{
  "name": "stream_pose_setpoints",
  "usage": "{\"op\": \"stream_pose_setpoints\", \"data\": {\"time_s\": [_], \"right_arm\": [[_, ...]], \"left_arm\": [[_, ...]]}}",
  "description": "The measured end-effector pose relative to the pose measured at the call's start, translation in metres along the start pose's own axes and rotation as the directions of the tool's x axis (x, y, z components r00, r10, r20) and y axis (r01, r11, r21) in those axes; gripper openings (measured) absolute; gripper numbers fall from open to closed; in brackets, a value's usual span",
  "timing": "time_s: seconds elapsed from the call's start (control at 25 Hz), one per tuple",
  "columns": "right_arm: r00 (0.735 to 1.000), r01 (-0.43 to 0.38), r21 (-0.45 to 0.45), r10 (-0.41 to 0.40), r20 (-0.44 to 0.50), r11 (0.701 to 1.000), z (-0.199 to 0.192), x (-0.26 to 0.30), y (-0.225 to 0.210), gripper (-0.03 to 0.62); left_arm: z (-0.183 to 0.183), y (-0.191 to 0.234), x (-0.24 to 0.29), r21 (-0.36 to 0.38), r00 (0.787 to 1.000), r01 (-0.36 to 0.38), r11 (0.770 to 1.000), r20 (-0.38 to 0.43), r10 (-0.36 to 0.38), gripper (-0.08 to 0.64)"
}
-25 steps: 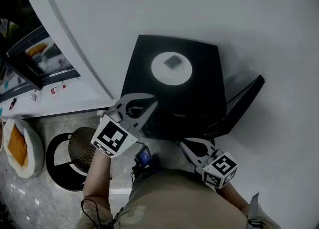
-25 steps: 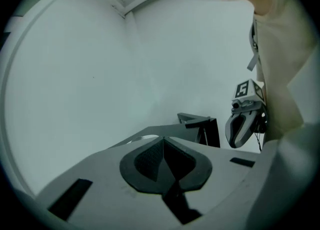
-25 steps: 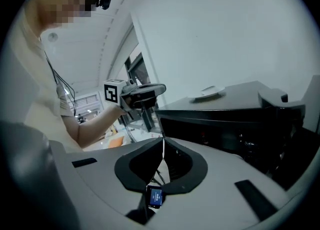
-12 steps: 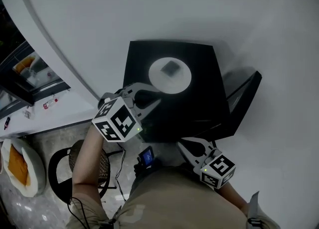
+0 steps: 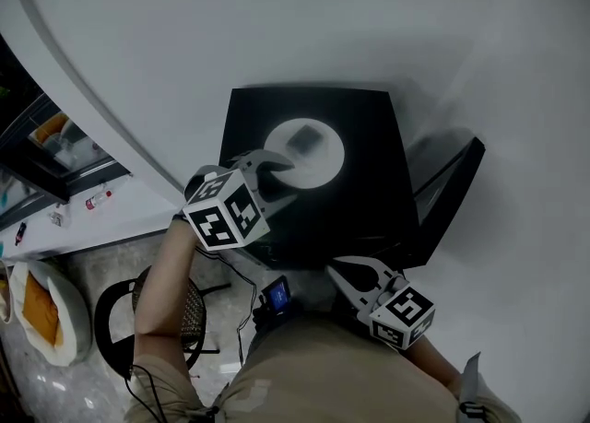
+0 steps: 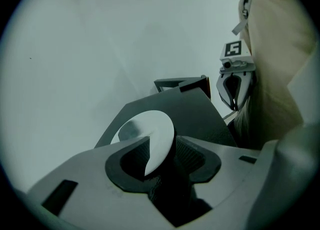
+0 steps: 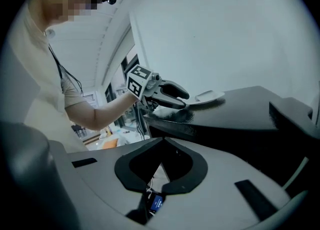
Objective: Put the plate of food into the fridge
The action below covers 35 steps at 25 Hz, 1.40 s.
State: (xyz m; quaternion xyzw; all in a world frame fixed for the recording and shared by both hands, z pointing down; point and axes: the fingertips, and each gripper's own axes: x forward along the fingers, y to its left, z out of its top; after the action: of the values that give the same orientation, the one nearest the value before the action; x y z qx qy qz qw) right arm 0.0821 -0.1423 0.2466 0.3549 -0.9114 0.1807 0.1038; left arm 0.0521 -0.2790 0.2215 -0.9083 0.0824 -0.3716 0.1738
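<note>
A white plate (image 5: 313, 149) with a dark piece of food (image 5: 302, 140) rests on top of the small black fridge (image 5: 369, 200). The fridge door (image 5: 452, 186) hangs open at the right. My left gripper (image 5: 288, 175) is at the plate's near edge. In the left gripper view the plate (image 6: 150, 131) has its rim between the jaws of that gripper (image 6: 161, 144). They have just been opening and stand apart from the rim. My right gripper (image 5: 339, 269) hovers shut and empty by the fridge's front bottom corner. The right gripper view shows its own jaws (image 7: 161, 161) closed and, ahead, the left gripper (image 7: 172, 96) at the plate (image 7: 210, 95).
A stool with a round black base (image 5: 157, 311) stands at the lower left, beside a white container of orange food (image 5: 41, 306). A dark shelf unit with items (image 5: 55, 135) sits at the far left. A small blue-lit device (image 5: 277, 294) hangs at the person's waist.
My left gripper moved up and right to the plate, rolled over, and its jaws opened around the rim. The right gripper barely shifted.
</note>
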Motion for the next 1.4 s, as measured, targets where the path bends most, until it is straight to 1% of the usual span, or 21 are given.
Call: {"op": "stream_pose_setpoints", "data": {"time_s": [0.12, 0.28, 0.36, 0.4, 0.56, 0.72, 0.88, 1.04, 1.12, 1.2, 1.24, 1.32, 1.4], "right_arm": [[1.000, -0.022, 0.004, 0.022, -0.005, 1.000, 0.000, -0.002, -0.002, 0.023], [0.999, -0.036, 0.011, 0.036, -0.010, 0.999, -0.001, -0.006, -0.007, 0.023], [0.999, -0.048, 0.010, 0.049, -0.012, 0.999, -0.002, -0.007, -0.007, 0.023], [0.998, -0.056, 0.011, 0.056, -0.013, 0.998, -0.002, -0.007, -0.006, 0.023], [0.998, -0.060, 0.013, 0.060, -0.015, 0.998, -0.005, -0.009, -0.010, 0.023], [0.998, -0.056, 0.010, 0.056, -0.015, 0.998, -0.006, -0.012, -0.011, 0.023], [0.998, -0.055, 0.005, 0.055, -0.023, 0.998, -0.007, -0.012, -0.012, 0.023], [0.998, -0.054, -0.005, 0.053, -0.027, 0.999, -0.004, -0.011, -0.007, 0.023], [0.998, -0.052, -0.008, 0.051, -0.028, 0.999, -0.003, -0.010, -0.005, 0.023], [0.998, -0.051, -0.013, 0.051, -0.031, 0.999, -0.002, -0.009, -0.003, 0.023], [0.998, -0.051, -0.014, 0.050, -0.032, 0.999, -0.002, -0.009, -0.003, 0.023], [0.998, -0.050, -0.012, 0.050, -0.033, 0.999, -0.003, -0.008, -0.004, 0.023], [0.998, -0.055, -0.012, 0.055, -0.034, 0.998, -0.003, -0.007, -0.001, 0.023]], "left_arm": [[-0.001, 0.004, 0.003, -0.050, 1.000, 0.002, 0.999, 0.013, -0.001, 0.164], [-0.002, 0.004, 0.004, -0.125, 0.999, 0.034, 0.992, 0.016, -0.033, 0.158], [-0.003, 0.001, 0.004, -0.168, 0.999, 0.055, 0.984, 0.007, -0.054, 0.115], [-0.003, 0.000, 0.005, -0.184, 0.998, 0.058, 0.981, -0.001, -0.059, 0.117], [-0.003, 0.000, 0.007, -0.212, 0.997, 0.054, 0.976, -0.035, -0.063, 0.117], [-0.003, -0.003, 0.005, -0.244, 0.998, 0.050, 0.968, -0.031, -0.060, 0.117], [-0.003, -0.010, 0.003, -0.252, 0.996, 0.076, 0.965, -0.034, -0.087, 0.115], [-0.001, -0.018, -0.002, -0.205, 0.996, 0.078, 0.976, -0.030, -0.085, 0.115], [0.002, -0.024, -0.005, -0.192, 0.993, 0.118, 0.974, 0.001, -0.120, 0.117], [0.008, -0.030, -0.010, -0.214, 0.985, 0.169, 0.962, 0.056, -0.161, 0.157], [0.011, -0.033, -0.012, -0.217, 0.983, 0.180, 0.959, 0.072, -0.168, 0.183], [0.012, -0.036, -0.011, -0.187, 0.986, 0.168, 0.968, 0.053, -0.161, 0.234], [0.012, -0.037, -0.009, -0.155, 0.989, 0.150, 0.977, 0.026, -0.148, 0.256]]}}
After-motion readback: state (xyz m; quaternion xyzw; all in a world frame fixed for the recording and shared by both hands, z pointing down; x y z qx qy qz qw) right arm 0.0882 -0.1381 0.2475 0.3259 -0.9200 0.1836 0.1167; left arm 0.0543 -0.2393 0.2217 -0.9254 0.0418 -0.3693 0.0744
